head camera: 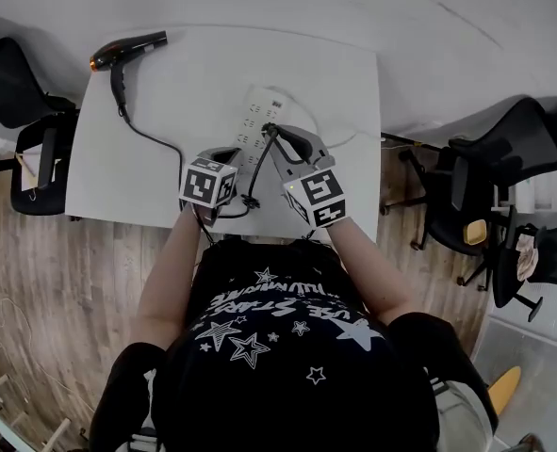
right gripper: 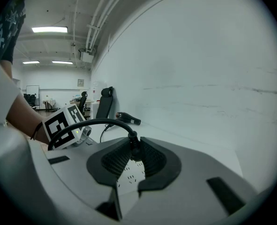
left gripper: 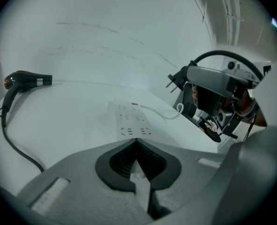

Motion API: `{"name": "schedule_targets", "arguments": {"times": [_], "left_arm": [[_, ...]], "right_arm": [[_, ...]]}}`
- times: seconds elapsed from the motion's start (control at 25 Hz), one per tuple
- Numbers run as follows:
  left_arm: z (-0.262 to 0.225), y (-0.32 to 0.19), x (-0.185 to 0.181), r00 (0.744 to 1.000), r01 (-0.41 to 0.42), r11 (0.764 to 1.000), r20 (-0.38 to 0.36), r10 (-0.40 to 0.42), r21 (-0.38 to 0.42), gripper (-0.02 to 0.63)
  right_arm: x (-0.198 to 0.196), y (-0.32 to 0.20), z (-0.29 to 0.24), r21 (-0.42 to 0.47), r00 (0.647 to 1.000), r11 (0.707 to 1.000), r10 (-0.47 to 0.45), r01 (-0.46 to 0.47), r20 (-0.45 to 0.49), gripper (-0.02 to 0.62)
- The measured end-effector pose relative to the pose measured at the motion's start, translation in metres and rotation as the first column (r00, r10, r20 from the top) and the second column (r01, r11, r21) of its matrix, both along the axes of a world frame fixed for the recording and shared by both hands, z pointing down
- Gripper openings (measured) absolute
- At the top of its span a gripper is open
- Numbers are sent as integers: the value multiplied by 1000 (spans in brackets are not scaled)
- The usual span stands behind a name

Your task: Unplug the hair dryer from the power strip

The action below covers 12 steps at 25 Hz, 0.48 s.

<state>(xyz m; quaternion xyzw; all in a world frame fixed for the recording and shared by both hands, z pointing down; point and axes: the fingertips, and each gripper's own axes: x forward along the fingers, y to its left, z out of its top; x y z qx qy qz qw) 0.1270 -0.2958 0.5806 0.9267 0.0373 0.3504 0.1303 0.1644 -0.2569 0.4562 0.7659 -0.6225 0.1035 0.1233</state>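
The black hair dryer (head camera: 127, 49) lies at the white table's far left corner and shows in the left gripper view (left gripper: 23, 81) too. Its black cord (head camera: 151, 137) runs across the table to the plug (head camera: 269, 128). My right gripper (head camera: 274, 134) is shut on that plug (right gripper: 131, 146), which hangs above the white power strip (head camera: 254, 116) with its prongs bare (left gripper: 174, 80). My left gripper (head camera: 233, 152) rests at the strip's near end. Its jaws are shut (left gripper: 137, 140) with nothing between them, just short of the strip (left gripper: 133, 121).
The strip's white lead (head camera: 346, 139) curls off to the right on the table (head camera: 335, 73). Black office chairs stand left (head camera: 28, 130) and right (head camera: 504, 158) of the table on a wooden floor. A white wall lies beyond the far edge.
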Motion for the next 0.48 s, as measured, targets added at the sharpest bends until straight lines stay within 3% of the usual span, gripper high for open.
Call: {"name": "schedule_targets", "arguments": {"times": [0.28, 0.48], "left_arm": [[-24, 8, -4, 988, 151, 988, -44, -149, 26, 6], [-45, 20, -9, 962, 258, 966, -96, -255, 30, 7]], "right_arm": [[6, 14, -10, 18, 994, 993, -112, 112, -18, 69], [13, 25, -18, 36, 983, 983, -180, 181, -27, 69]]}}
